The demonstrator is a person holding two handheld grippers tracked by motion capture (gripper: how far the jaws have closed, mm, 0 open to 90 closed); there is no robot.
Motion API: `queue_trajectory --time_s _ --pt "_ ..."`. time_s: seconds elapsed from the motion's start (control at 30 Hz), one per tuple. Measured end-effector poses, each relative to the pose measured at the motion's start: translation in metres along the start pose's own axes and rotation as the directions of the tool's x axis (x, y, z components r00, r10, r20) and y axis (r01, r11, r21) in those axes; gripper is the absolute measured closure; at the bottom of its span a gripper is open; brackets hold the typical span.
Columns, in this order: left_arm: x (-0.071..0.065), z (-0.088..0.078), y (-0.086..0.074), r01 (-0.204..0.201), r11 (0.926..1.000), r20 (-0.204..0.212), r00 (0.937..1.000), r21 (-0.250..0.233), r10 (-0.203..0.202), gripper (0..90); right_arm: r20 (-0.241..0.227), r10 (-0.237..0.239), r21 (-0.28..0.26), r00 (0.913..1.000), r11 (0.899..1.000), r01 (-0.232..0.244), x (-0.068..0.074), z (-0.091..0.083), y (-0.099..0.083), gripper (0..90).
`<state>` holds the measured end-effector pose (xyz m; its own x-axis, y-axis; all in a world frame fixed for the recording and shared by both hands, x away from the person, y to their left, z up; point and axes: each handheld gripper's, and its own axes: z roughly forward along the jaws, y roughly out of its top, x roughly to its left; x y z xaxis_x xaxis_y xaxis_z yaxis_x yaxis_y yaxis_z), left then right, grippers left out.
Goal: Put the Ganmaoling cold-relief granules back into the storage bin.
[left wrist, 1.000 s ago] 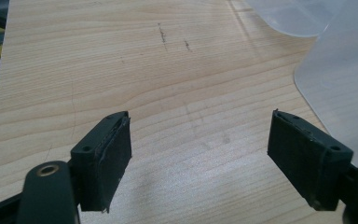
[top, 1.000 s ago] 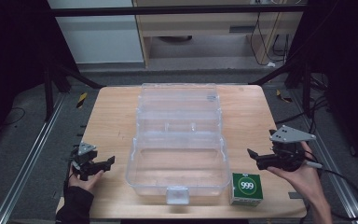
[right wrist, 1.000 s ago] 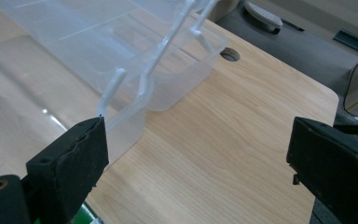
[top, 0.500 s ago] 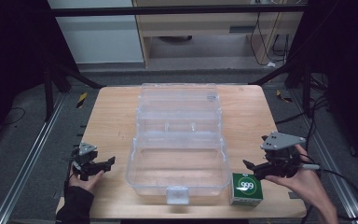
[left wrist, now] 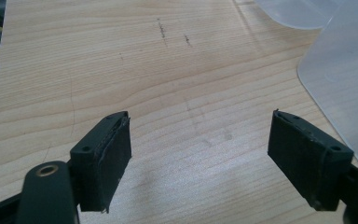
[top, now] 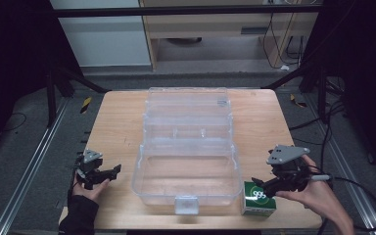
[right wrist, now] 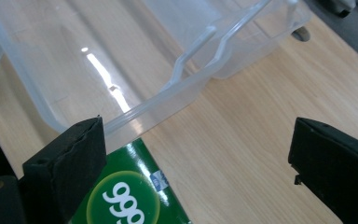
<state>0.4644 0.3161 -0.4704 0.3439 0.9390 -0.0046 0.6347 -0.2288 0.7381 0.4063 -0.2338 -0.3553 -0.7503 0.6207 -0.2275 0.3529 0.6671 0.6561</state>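
A small green box (top: 258, 198) marked 999 stands at the table's front right, beside the front right corner of a clear plastic case (top: 152, 193) that lies open. My right gripper (top: 260, 185) hovers just over the green box, tips pointing left. In the right gripper view the green box (right wrist: 130, 196) sits low beneath the left jaw and partly in the gap, untouched by the pads. The right gripper (right wrist: 198, 128) is open and its jaws have just been opening. My left gripper (top: 113, 172) rests open at the front left, and in its own view the left gripper (left wrist: 200, 116) spans bare wood.
The wooden table (top: 122, 122) holds the clear case in its middle, the lid laid back toward the far edge. The case's rim (right wrist: 186, 70) runs close in front of the right jaws. A corner of the case (left wrist: 345, 79) lies right of the left gripper.
My right gripper has come left and down from beside the green box to just above it. The left gripper has stayed where it was.
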Motion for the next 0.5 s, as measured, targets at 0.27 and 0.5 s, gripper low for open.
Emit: queue_trajectory --time_s 0.27,0.5 --pt "0.0 0.0 0.0 -0.004 1.0 0.0 1.0 0.001 0.004 20.9 -0.043 -0.028 0.045 0.9987 0.999 0.03 0.005 0.008 -0.002 4.0" --pt "0.0 0.0 0.0 -0.006 1.0 0.001 1.0 0.002 0.006 20.9 -0.076 -0.055 0.079 0.9956 0.995 0.061 0.009 0.012 -0.002 3.6"
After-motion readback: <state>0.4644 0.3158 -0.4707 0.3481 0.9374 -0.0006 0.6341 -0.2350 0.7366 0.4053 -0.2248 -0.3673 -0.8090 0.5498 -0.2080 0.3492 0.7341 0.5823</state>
